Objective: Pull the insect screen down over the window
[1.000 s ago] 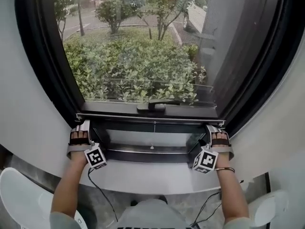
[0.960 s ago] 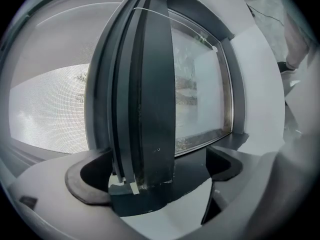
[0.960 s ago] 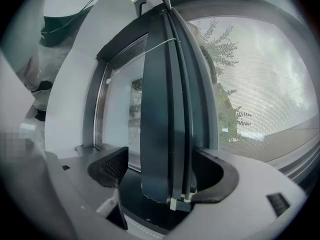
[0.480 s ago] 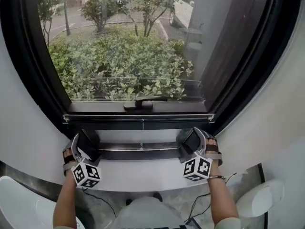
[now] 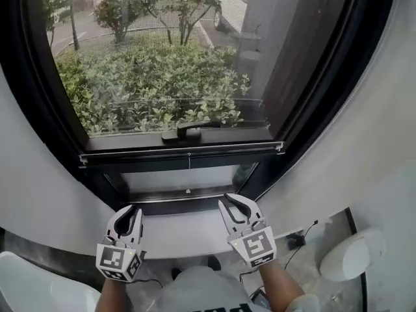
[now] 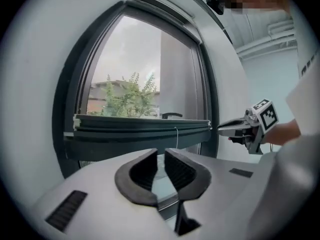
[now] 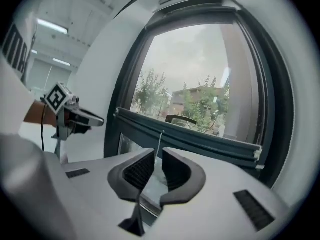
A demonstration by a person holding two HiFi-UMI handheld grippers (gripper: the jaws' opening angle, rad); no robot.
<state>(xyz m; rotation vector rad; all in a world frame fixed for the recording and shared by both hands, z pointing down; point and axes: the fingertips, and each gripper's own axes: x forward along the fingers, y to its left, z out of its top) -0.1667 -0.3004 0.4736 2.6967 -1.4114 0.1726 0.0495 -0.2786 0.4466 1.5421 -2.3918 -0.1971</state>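
Grey mesh insect screen (image 5: 156, 57) covers most of the dark-framed window (image 5: 39, 109). Its dark bottom rail with pale end caps (image 5: 182, 151) sits just below the black window handle (image 5: 188, 130). A strip of glass below the rail remains uncovered.

Left gripper (image 5: 132, 210) and right gripper (image 5: 229, 199) hover over the white curved sill (image 5: 182, 234), near the rail but clear of it; the rail lies ahead of and above the jaws. Both pairs have just been closing. Pads are now almost together, with a thin slit and nothing between them.
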